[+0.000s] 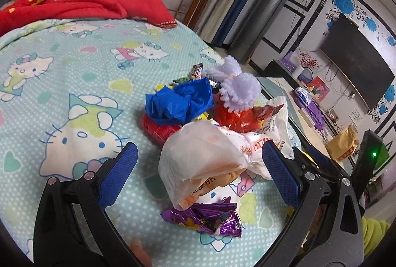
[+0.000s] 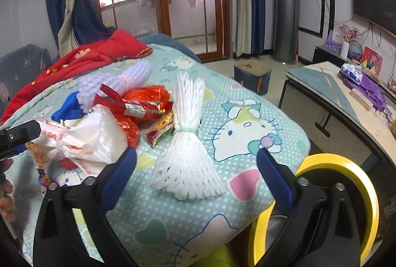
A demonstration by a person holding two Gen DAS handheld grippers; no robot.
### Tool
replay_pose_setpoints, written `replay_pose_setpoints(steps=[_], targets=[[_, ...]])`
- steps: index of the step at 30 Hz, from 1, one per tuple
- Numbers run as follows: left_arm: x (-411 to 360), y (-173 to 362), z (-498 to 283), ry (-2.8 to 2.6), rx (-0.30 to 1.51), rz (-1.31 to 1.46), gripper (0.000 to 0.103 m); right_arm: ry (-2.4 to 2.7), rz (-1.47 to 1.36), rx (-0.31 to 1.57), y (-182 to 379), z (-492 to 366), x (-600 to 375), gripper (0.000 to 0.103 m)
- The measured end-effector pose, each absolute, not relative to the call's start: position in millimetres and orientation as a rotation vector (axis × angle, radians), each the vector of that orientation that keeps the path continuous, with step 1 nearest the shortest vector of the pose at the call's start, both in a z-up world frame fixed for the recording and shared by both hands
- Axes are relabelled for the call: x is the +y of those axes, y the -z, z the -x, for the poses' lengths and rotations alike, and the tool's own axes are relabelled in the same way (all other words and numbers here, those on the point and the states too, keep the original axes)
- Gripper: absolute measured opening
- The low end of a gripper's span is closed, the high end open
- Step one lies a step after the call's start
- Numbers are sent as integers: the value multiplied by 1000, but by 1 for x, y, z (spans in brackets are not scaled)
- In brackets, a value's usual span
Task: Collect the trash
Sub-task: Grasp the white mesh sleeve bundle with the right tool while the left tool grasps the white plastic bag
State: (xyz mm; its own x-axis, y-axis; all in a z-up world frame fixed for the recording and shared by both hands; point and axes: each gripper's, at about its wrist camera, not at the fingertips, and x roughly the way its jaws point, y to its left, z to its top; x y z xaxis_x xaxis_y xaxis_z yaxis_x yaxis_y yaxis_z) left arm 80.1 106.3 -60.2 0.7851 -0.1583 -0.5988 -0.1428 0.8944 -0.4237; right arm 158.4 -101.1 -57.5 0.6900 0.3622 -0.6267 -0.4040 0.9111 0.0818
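Left claw released, fingers spread wide; crumpled white plastic bag with orange print sits between them on bed with mint cartoon-cat sheet, touching neither pad clearly. Crinkled purple foil wrapper just below bag, near claw base. Ahead of claw: crumpled blue plastic bag, red wrapper, lilac foam net.

Right claw released; white foam fruit net tied at waist lies between its fingers on bed, apart from both. Yellow ring-rimmed bin right of claw, beside bed edge.
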Motion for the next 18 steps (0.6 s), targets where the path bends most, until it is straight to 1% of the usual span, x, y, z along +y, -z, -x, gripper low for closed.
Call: replay_pose_setpoints(steps=[2, 3, 5, 6, 7, 8, 10, 11, 13, 15, 16, 18], targets=[[105, 61, -80, 14, 674, 475, 92, -439, 45, 710, 61, -161, -101, 74], [104, 62, -79, 19, 674, 474, 92, -444, 39, 718, 62, -162, -102, 72], [103, 62, -79, 25, 674, 468, 92, -465, 20, 739, 65, -164, -103, 63], [103, 62, -79, 29, 674, 468, 90, -472, 16, 746, 66, -164, -104, 60], [103, 62, -79, 33, 674, 466, 86, -482, 11, 757, 67, -164, -104, 54], [102, 62, -79, 33, 676, 467, 85, -487, 7, 763, 68, -164, -105, 48], [102, 63, -79, 35, 682, 470, 77, -495, -3, 774, 69, -163, -107, 40], [102, 63, -79, 36, 687, 470, 75, -495, -5, 776, 70, -163, -108, 36], [102, 64, -79, 35, 699, 467, 70, -495, -5, 776, 70, -162, -109, 31], [102, 64, -77, 33, 701, 467, 69, -494, -7, 776, 70, -160, -111, 29], [102, 64, -77, 34, 700, 466, 64, -493, -7, 774, 70, -159, -112, 28], [101, 63, -75, 30, 699, 462, 61, -492, 1, 769, 70, -156, -112, 26]])
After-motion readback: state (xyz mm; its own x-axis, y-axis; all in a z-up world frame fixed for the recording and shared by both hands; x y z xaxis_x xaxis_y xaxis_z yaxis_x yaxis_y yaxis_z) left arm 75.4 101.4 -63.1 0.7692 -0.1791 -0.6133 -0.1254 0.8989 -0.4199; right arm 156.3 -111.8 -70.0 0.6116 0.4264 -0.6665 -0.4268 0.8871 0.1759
